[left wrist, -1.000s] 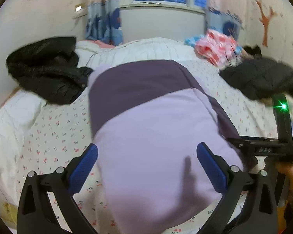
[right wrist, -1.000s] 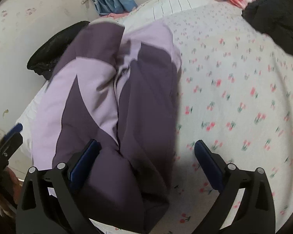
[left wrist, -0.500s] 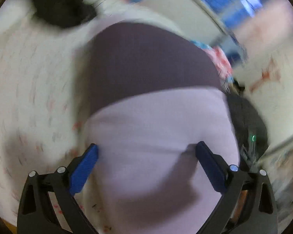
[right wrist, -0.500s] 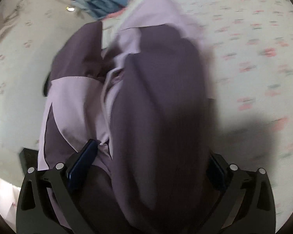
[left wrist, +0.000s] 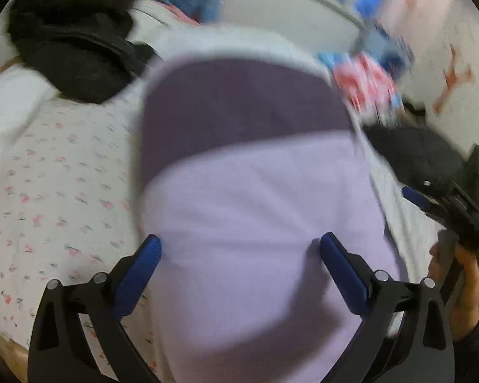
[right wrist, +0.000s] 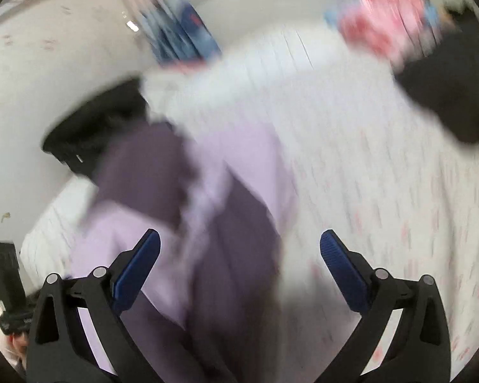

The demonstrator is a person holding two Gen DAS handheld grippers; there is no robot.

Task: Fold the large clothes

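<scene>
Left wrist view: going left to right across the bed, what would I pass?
Black jacket → flowered sheet → purple garment → dark coat → right gripper

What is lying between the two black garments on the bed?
In the left wrist view, the purple jacket lies between the black coat and the black garment.

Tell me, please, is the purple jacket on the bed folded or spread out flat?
Folded, at least partly: the purple jacket lies as a narrow bundle with panels doubled over one another on the floral sheet. Blur hides how neat it is.
</scene>
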